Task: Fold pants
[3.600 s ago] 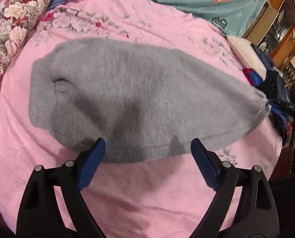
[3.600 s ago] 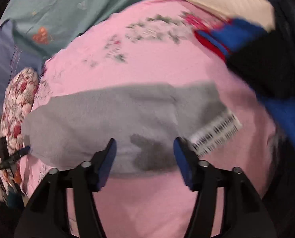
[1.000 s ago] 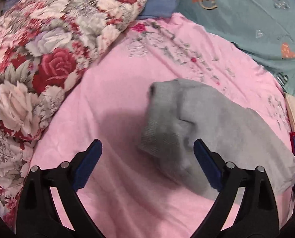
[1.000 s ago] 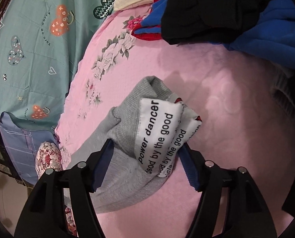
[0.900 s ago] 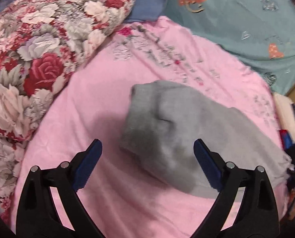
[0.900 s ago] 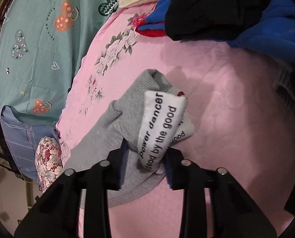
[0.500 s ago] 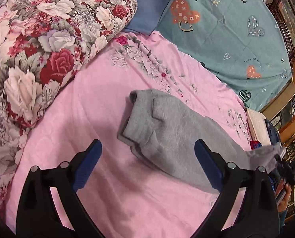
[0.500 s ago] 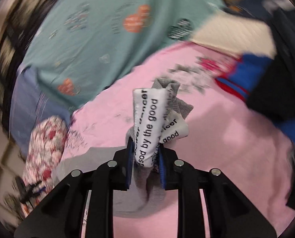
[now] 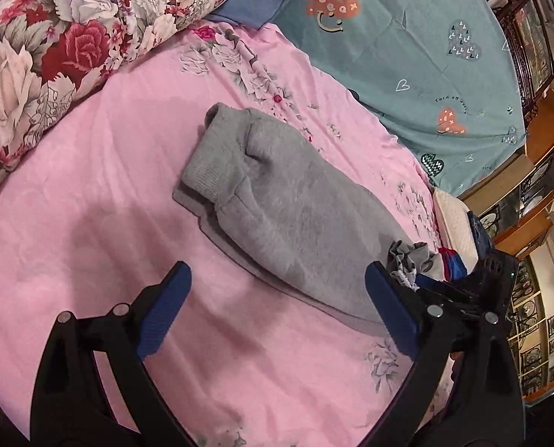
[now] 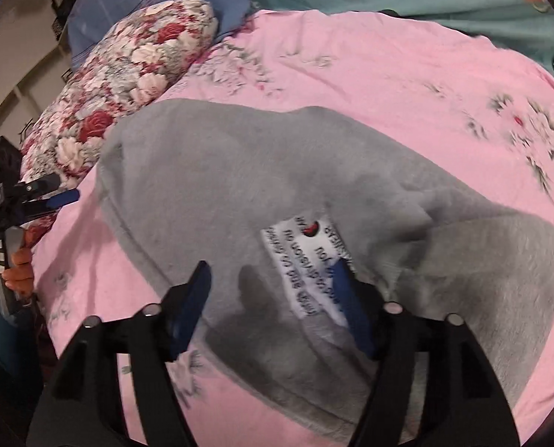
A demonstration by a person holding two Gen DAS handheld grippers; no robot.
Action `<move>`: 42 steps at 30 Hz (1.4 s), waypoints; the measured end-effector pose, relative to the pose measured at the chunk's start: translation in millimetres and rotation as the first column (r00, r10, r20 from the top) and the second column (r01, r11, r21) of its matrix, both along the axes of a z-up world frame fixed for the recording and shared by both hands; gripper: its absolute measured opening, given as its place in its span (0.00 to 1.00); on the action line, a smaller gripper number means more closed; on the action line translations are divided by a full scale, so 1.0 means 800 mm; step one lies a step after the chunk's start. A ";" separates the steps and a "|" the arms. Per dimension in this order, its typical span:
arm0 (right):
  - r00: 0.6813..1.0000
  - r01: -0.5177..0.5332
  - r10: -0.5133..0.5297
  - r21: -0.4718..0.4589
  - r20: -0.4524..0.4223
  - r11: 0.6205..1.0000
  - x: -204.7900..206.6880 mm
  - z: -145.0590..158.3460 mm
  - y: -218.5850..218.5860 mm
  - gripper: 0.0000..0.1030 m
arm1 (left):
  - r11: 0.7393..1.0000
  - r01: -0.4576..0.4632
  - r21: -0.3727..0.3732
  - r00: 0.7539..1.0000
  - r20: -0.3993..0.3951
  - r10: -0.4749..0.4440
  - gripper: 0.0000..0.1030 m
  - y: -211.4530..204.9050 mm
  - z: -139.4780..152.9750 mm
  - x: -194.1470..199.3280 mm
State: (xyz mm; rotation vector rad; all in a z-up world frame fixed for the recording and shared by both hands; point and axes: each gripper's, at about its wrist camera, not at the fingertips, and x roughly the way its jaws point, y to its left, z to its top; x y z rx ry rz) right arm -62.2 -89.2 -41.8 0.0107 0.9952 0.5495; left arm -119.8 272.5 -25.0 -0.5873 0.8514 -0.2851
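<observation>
Right wrist view, right gripper [image 10: 269, 290] fingers apart over grey pants [image 10: 277, 186], left gripper [image 9: 277, 298] fingers wide, empty.

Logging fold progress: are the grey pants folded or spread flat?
Partly folded: the grey pants have their labelled end doubled back on top; ribbed cuffs lie stacked.

Pants [image 9: 292, 201] lie on the bed [image 9: 90, 193]; pillow [image 9: 53, 37] at their left, clothes pile [image 9: 463, 246] at their right.
</observation>
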 end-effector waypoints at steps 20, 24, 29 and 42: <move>0.996 0.037 -0.013 0.283 -0.088 0.958 -0.009 0.001 -0.029 0.77 | 0.954 -0.157 -0.255 0.968 -0.229 0.098 0.93 -0.019 -0.065 0.063; 0.995 0.055 -0.026 0.314 -0.094 0.948 -0.010 0.002 -0.034 0.77 | 0.952 -0.180 -0.248 0.970 -0.205 0.130 0.93 -0.019 -0.066 0.078; 0.995 0.061 -0.031 0.344 -0.094 0.937 -0.014 0.008 -0.039 0.78 | 0.932 -0.210 -0.296 0.968 -0.199 0.155 0.93 -0.010 -0.068 0.087; 0.997 0.031 -0.006 0.341 -0.075 0.939 -0.014 0.016 -0.023 0.78 | 0.943 -0.232 -0.239 0.967 -0.164 0.197 0.19 0.000 -0.076 0.079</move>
